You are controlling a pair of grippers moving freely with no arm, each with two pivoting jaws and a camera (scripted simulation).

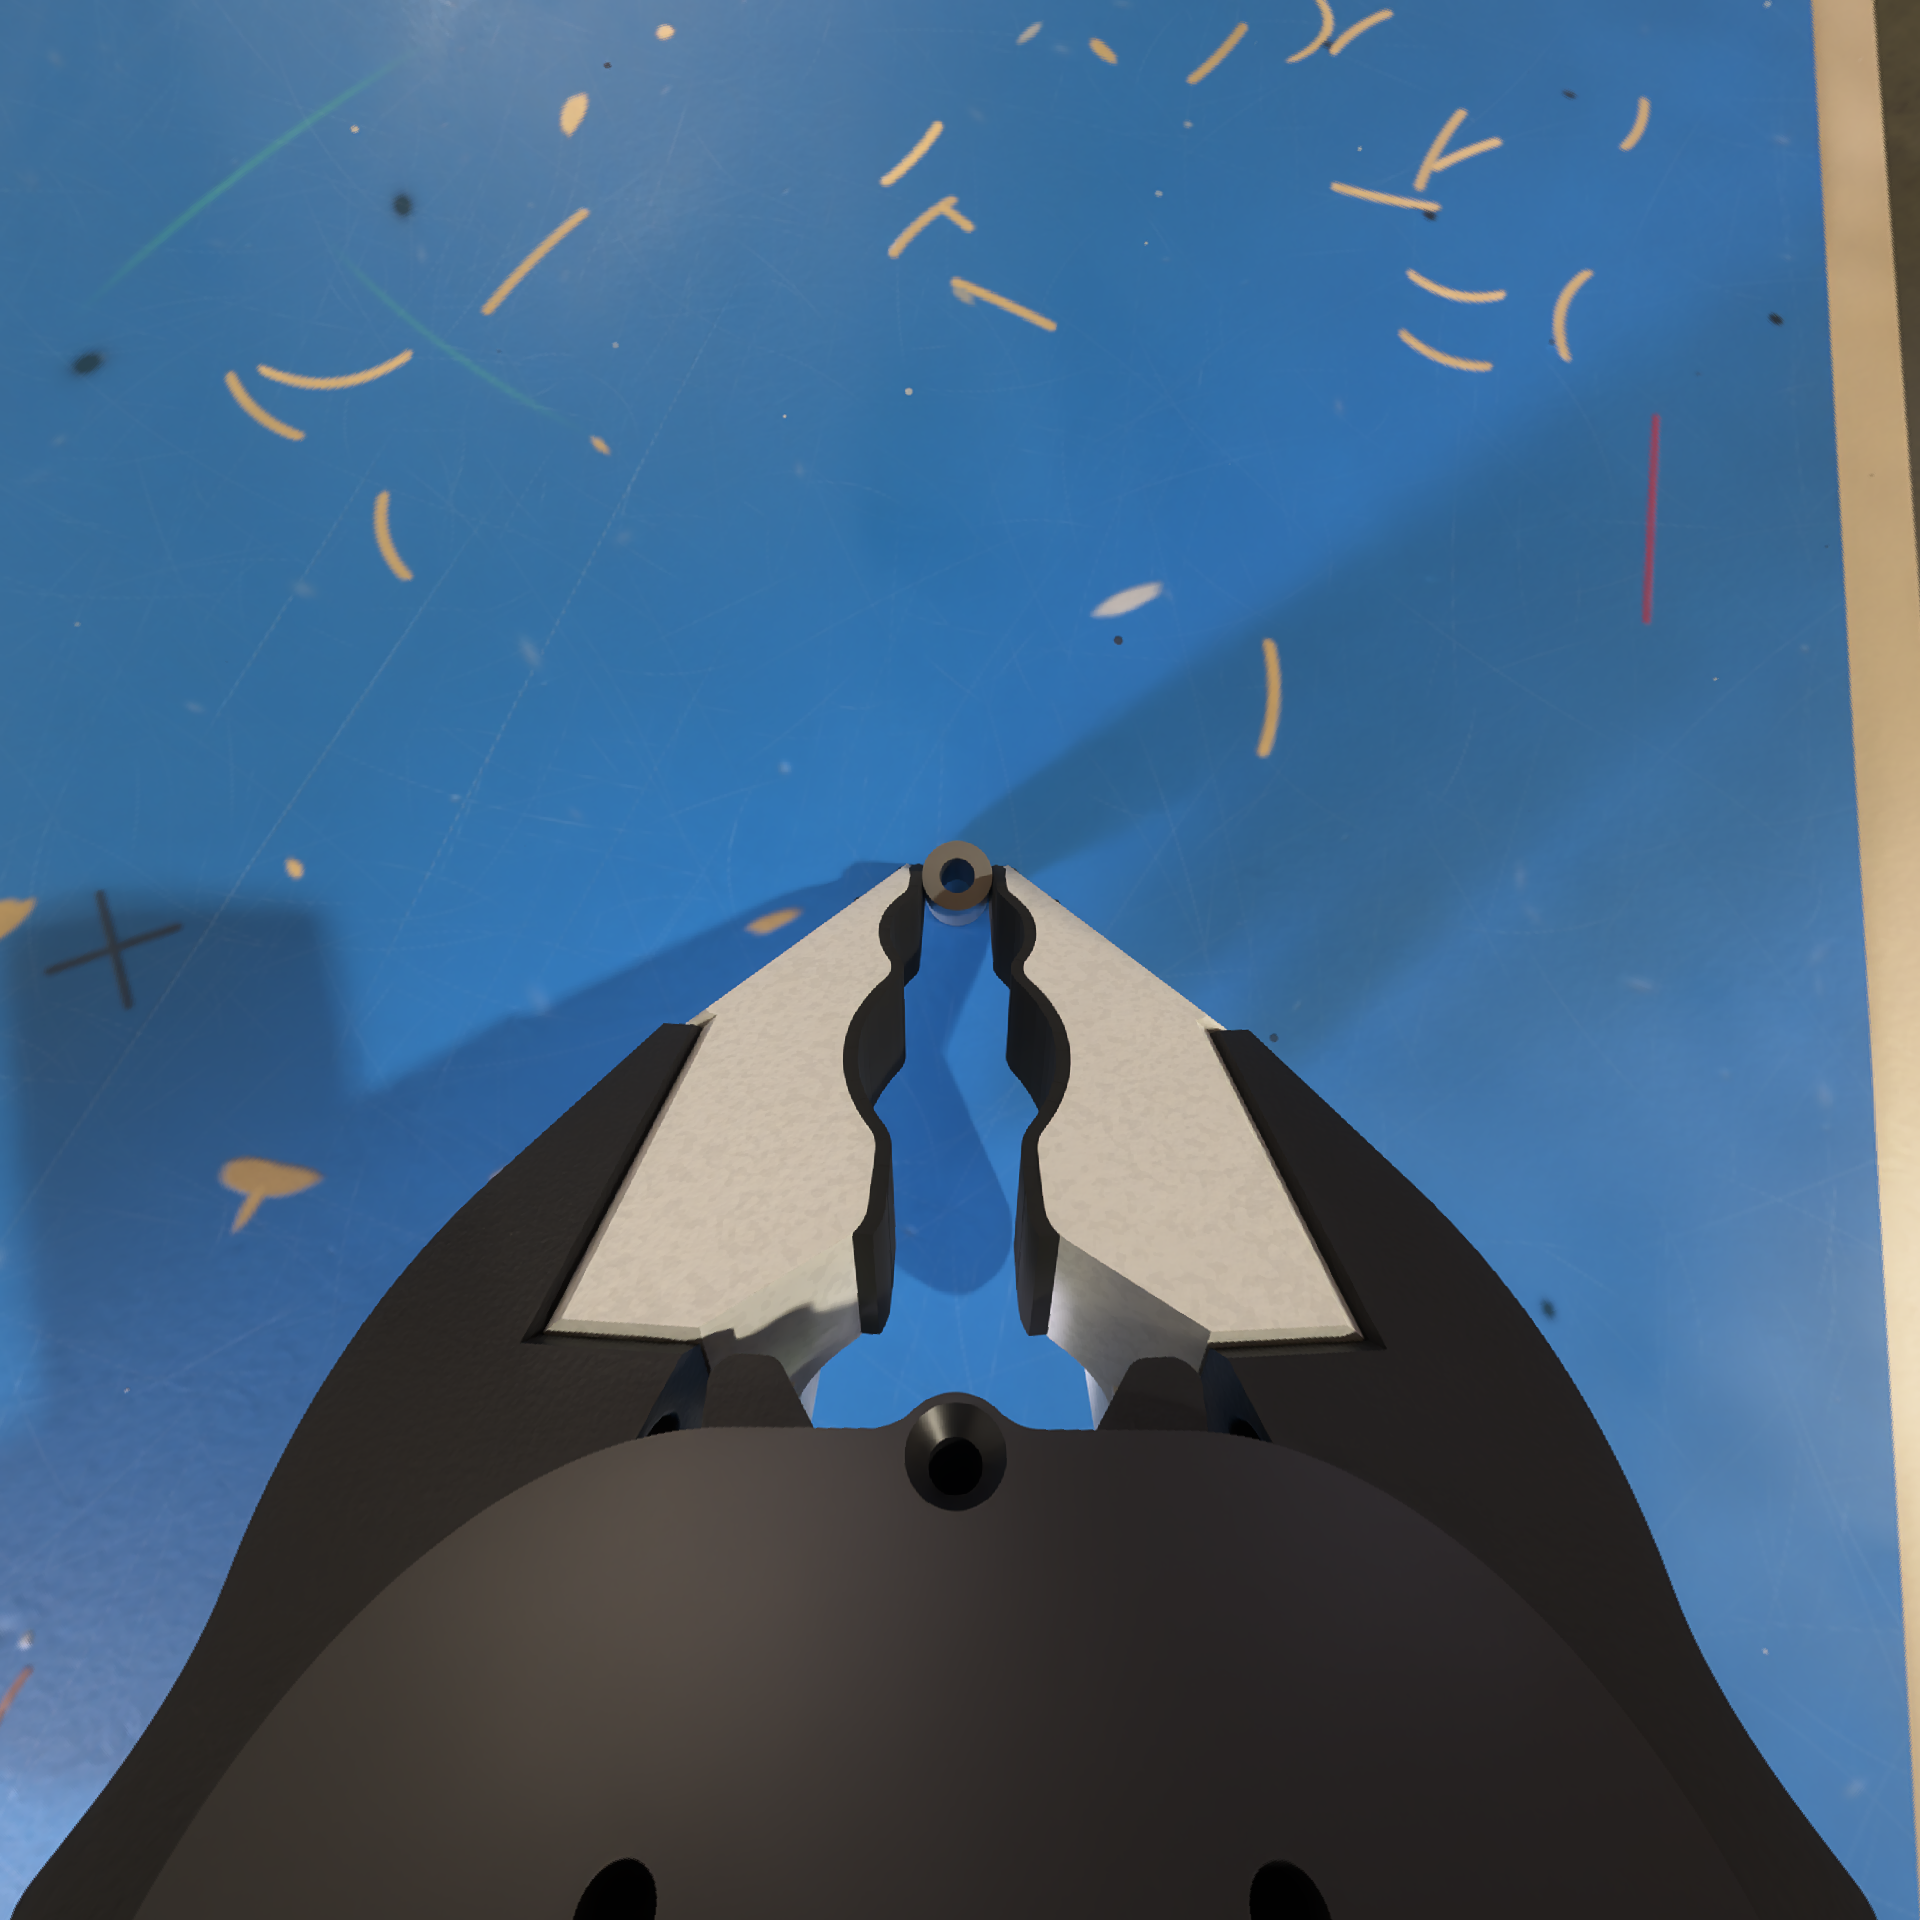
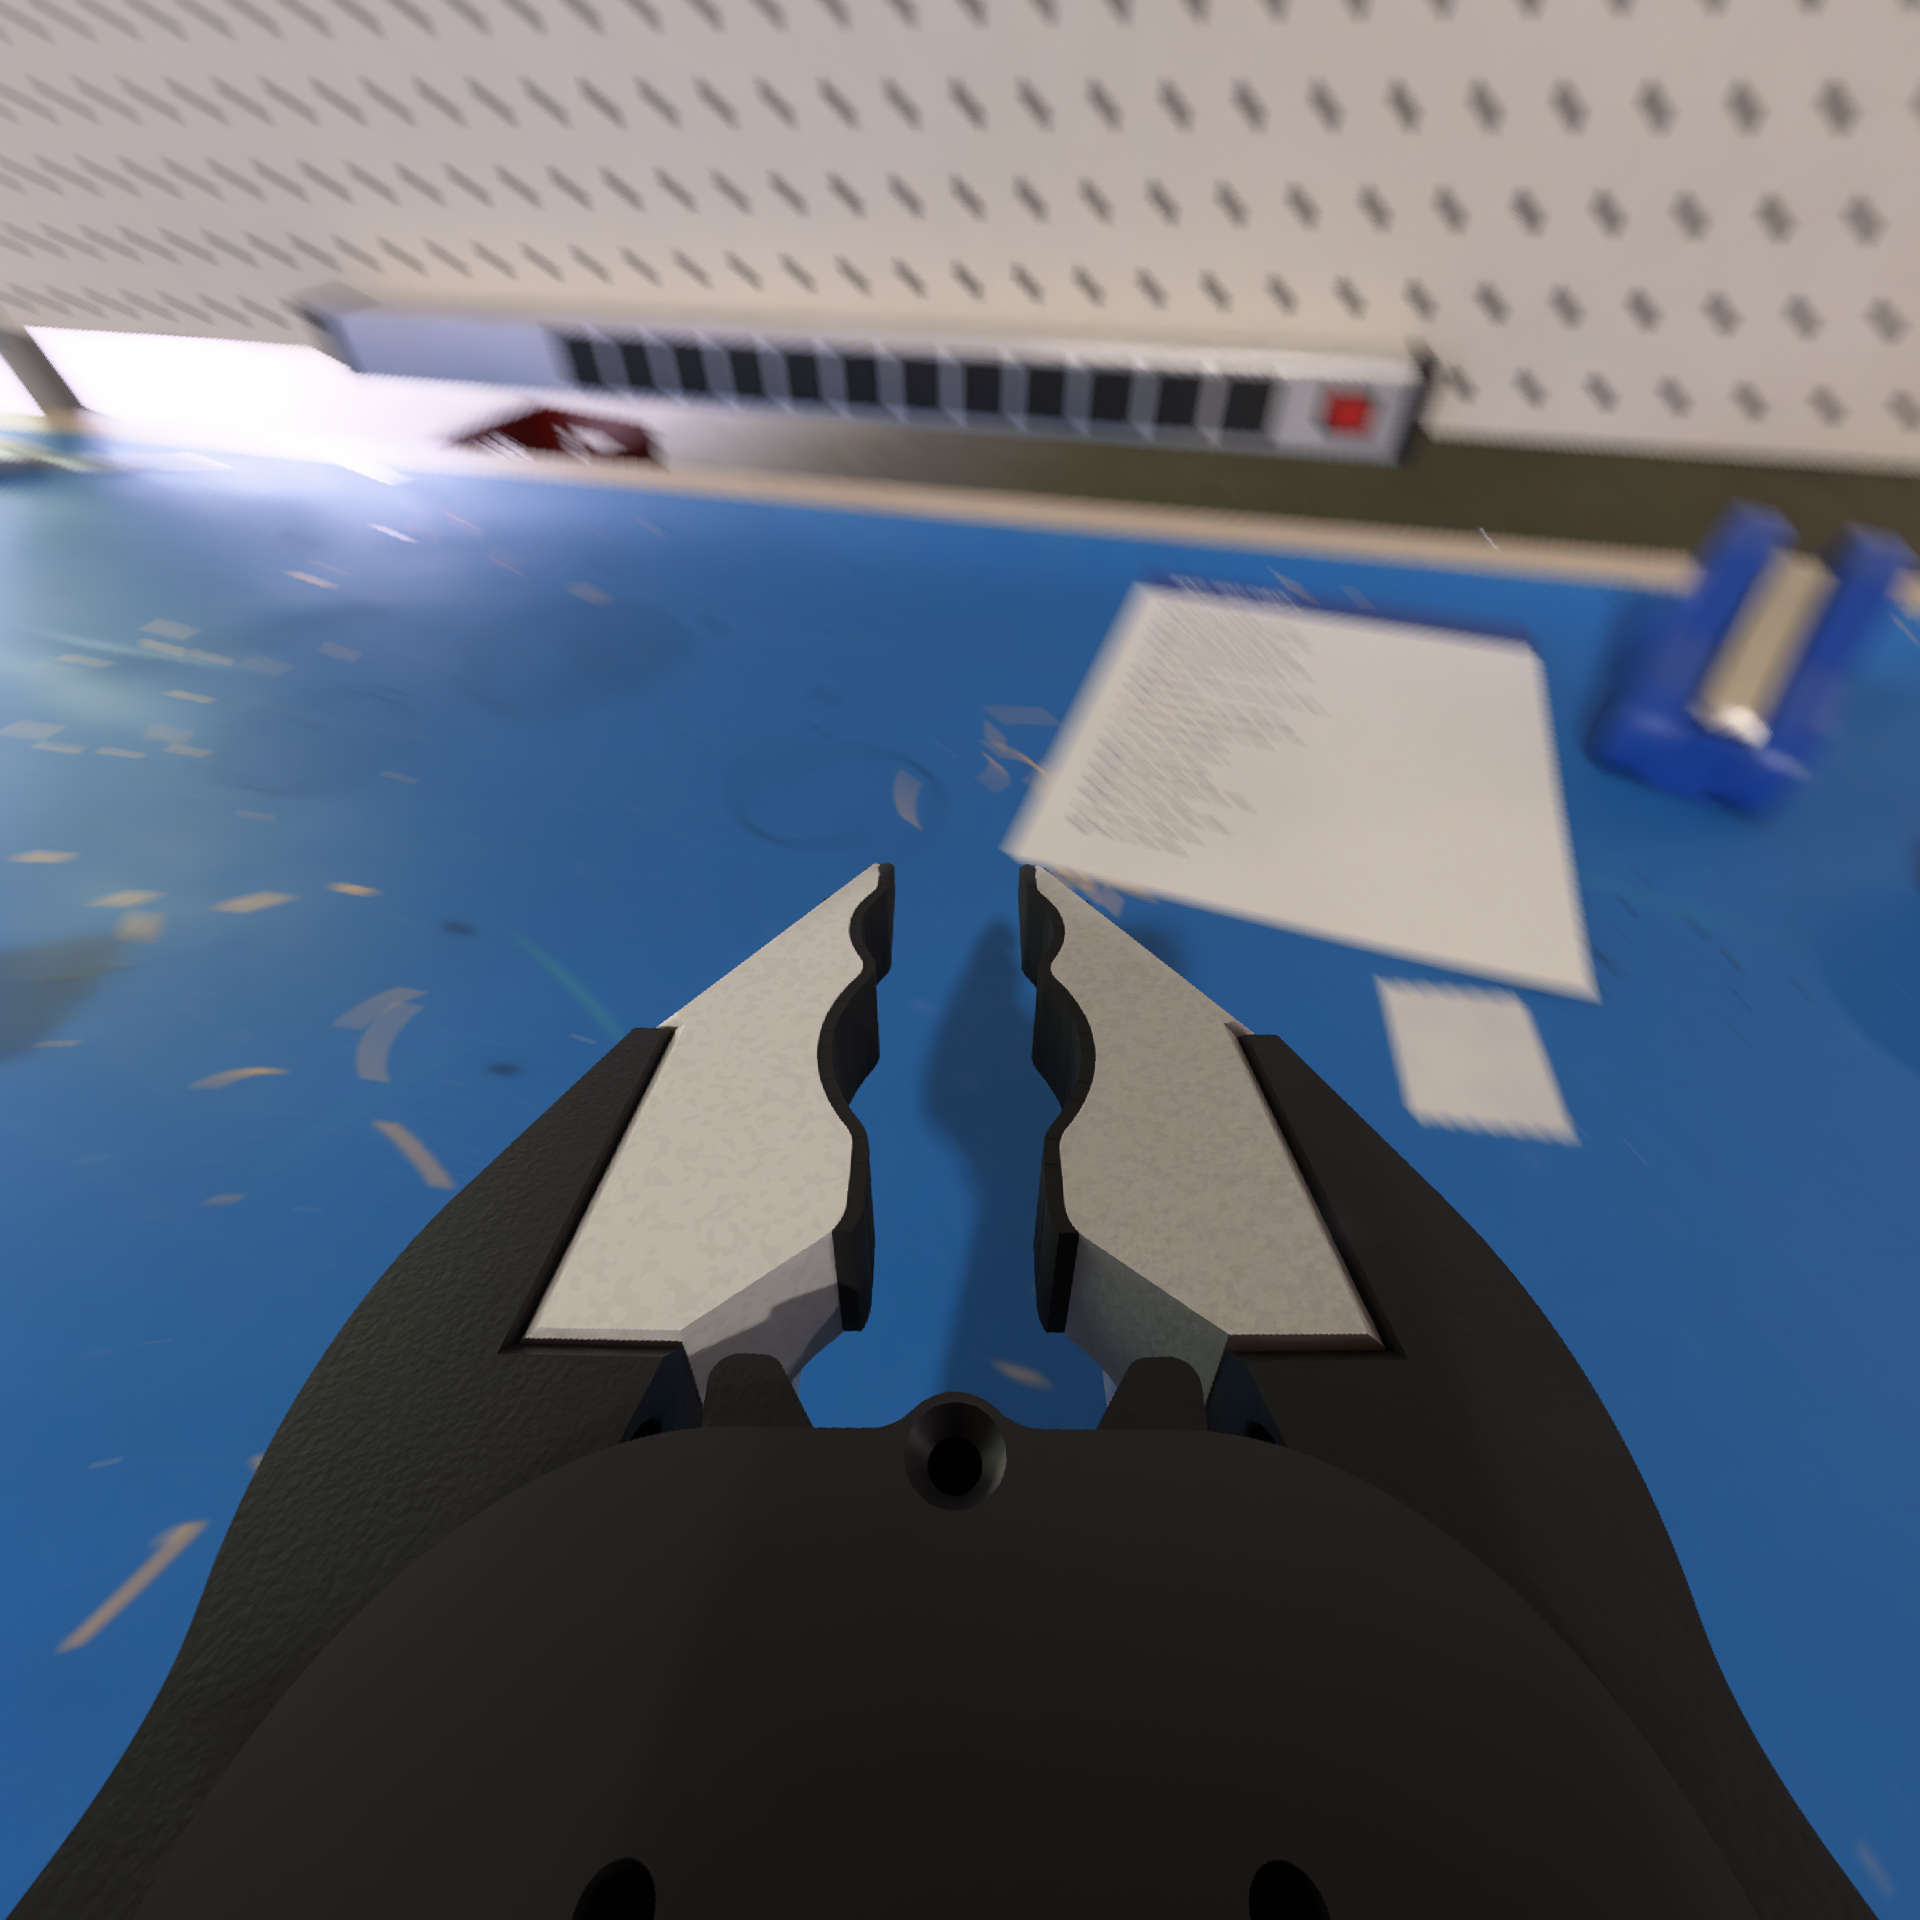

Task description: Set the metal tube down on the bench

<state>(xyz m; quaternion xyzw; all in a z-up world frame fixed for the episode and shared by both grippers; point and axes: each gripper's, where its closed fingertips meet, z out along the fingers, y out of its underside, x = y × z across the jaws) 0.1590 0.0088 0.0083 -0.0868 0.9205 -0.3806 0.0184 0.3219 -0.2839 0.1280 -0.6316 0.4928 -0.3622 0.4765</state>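
In the left wrist view I look straight down on the blue bench mat. My left gripper is shut on a small metal tube, pinched at the fingertips. I see the tube end-on as a grey ring with a hole, so it stands upright along my line of sight, and its lower end is hidden. In the right wrist view my right gripper is open and empty, held low over the blue mat.
Tan shavings and a black cross mark dot the mat. The mat's right edge meets a tan bench border. In the right wrist view lie a white sheet, a small white slip, a blue holder with a metal cylinder, a power strip and a pegboard wall.
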